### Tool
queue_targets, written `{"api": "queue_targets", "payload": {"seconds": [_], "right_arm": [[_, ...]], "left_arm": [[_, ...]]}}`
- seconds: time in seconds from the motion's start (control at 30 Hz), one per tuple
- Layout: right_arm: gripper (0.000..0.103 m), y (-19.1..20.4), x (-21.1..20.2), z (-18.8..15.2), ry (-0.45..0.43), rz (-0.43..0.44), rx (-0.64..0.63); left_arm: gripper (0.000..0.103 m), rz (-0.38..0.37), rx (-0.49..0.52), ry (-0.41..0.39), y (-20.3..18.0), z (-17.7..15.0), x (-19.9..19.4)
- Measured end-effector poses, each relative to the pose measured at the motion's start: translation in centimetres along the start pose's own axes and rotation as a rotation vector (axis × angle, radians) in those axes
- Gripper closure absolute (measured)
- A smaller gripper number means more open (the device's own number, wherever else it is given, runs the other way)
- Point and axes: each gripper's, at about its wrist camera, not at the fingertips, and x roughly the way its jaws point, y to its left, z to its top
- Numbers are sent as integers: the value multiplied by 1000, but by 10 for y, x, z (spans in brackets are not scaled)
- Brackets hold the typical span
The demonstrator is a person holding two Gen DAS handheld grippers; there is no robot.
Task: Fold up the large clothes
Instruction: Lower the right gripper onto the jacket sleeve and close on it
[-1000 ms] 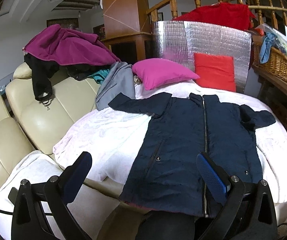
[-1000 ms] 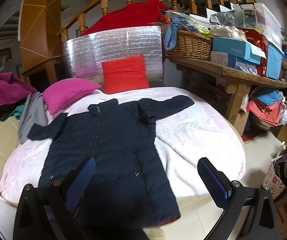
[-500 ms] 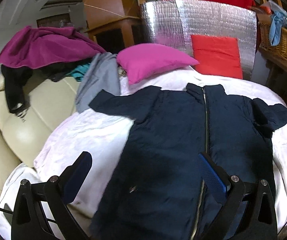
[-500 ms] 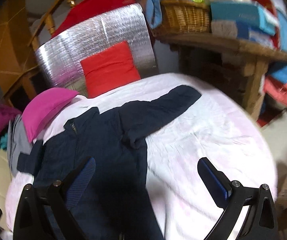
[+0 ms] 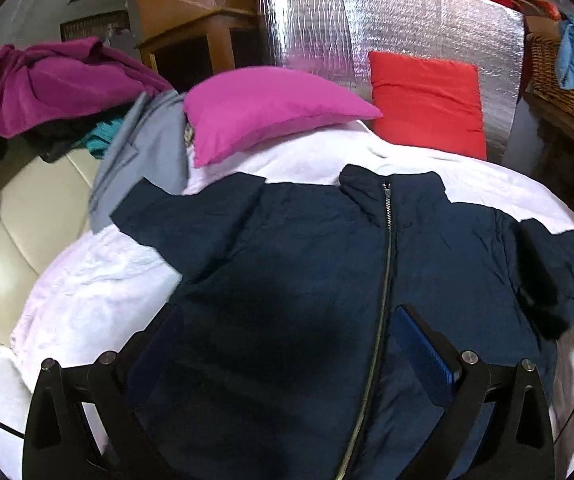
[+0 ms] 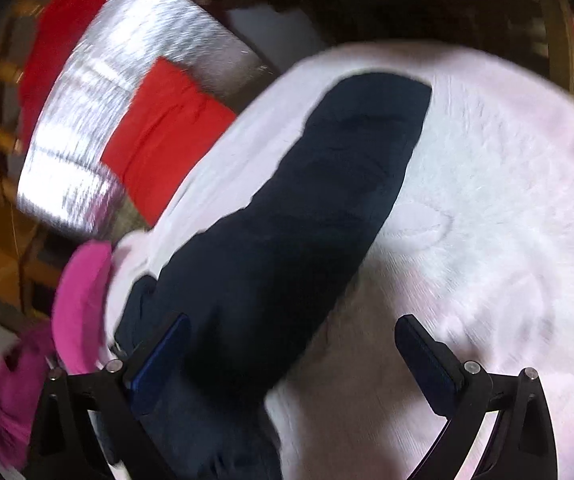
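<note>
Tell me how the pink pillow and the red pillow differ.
The pink pillow lies flat and plump on the white blanket, while the red pillow stands upright against the silver foil panel. The pink one sits nearer the navy jacket, on its left-sleeve side; the red one stands farther back, behind the collar. Both are plain, single-colour cushions at the far end of the blanket.

The navy jacket (image 5: 287,264) is matt, finely crinkled cloth with a metal zip. Under it lies a fluffy white blanket (image 6: 487,208). The backing panel (image 5: 407,28) is shiny, crinkled silver foil; the sofa (image 5: 11,240) is glossy cream leather; the basket (image 5: 567,80) is woven wicker.
</note>
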Motion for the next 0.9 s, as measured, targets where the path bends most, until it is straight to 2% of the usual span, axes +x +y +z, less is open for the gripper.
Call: {"api": "queue_targets", "payload": {"seconds": [0.1,0.23,0.27,0.3,0.33,0.37,0.43,0.5,0.57,0.67,0.73,0.83,0.9], "right_arm": [[2,-12,25,15,7,41,89],[4,-12,39,26,-31,76,143],[7,-9,41,28,-45,71,143],[12,-7,43,31,-54,63,141],[24,-5,47,34,-58,39,135],[42,-3,49,35,-61,23,133],[66,-4,53,39,-63,-6,141],[71,-7,51,38,-79,2,173],[80,2,43,37,-105,-2,148],[81,29,24,29,-148,8,53],[81,58,9,19,-156,47,-22],[81,103,-9,-2,-147,102,-125],[81,136,-18,-25,-125,144,-196]], "left_arm": [[0,-14,-32,44,-10,6,34],[0,-50,-59,153,-17,3,89],[0,-61,-72,192,-15,-1,104],[0,-66,-79,206,-13,-4,110],[0,-75,-82,227,-12,-9,121],[0,-76,-74,238,-12,-11,126],[0,-72,-49,253,-12,-15,138],[0,-57,-12,249,-16,-18,143],[0,-73,11,251,-20,-18,143],[0,-84,35,248,-26,-22,139],[0,-112,44,262,-26,-21,136],[0,-167,-32,259,-13,-13,125],[0,-180,-93,204,6,-1,109]]}}
